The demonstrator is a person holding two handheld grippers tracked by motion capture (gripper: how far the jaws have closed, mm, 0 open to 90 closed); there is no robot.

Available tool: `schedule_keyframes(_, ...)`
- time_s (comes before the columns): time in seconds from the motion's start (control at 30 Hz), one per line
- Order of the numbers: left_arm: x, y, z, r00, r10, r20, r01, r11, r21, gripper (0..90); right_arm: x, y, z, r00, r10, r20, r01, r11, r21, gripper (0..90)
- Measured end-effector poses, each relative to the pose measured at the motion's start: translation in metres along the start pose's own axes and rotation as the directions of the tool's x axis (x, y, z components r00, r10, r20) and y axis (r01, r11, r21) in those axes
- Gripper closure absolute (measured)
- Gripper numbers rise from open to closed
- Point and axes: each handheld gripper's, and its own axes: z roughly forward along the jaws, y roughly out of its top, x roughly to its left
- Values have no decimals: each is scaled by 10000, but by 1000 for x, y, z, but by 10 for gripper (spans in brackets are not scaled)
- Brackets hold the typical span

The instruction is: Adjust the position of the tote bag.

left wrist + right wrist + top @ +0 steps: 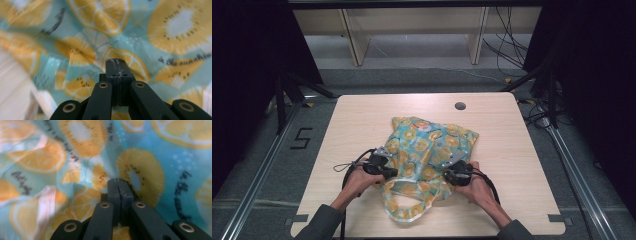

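Observation:
A light-blue cloth bag (429,142) printed with orange and kiwi slices lies crumpled in the middle of the wooden table (357,120). My left gripper (389,174) is at the bag's left side and my right gripper (451,176) at its right side, each pointing inward. In the left gripper view the black jaws (116,61) are pressed together, and the bag's cloth (100,15) creases toward their tips. The right gripper view shows the same: my right gripper (117,181) has its jaws together, with the bag's cloth (140,170) gathered at the tips. A white-edged handle loop (412,212) lies toward the table's front edge.
A round cable hole (460,106) sits near the table's far edge. Bare tabletop lies left, right and behind the bag. Dark frame posts stand at both sides, and cables (507,45) trail on the floor at the back right.

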Motion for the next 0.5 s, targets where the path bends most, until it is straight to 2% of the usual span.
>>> schedule_keyframes(0.03,-3,3,2,9999,91,54,-90,9999,-65,894,-8,-3,-3,10000,44,12,-44,10000,62,900)
schedule_keyframes(0.07,-8,8,6,9996,243,107,-243,9997,10,894,-11,-5,-3,9994,241,249,-240,9997,-43,900)
schedule_keyframes(0.1,-11,11,9,9998,170,144,-170,9998,-39,893,-19,-9,-8,9993,310,189,-311,9995,68,900)
schedule_keyframes(0.17,-18,19,17,9988,373,311,-373,9993,10,894,-29,-14,-9,9976,522,449,-517,9986,-133,900)
schedule_keyframes(0.27,-32,26,25,9988,270,404,-262,9995,-202,894,-44,-20,-15,9956,732,591,-730,9973,-65,900)
schedule_keyframes(0.3,-32,28,25,9964,748,394,-750,9972,33,893,-48,-23,-16,9927,978,702,-973,9952,-104,900)
schedule_keyframes(0.4,-41,27,27,9976,504,479,-494,9986,-205,894,-57,-29,-21,9932,934,688,-935,9956,-19,900)
schedule_keyframes(0.47,-39,27,24,9960,747,480,-743,9972,-107,893,-61,-33,-23,9930,977,668,-973,9952,-88,900)
schedule_keyframes(0.5,-40,26,24,9975,450,548,-426,9981,-442,892,-59,-34,-25,9903,1163,763,-1154,9932,-162,900)
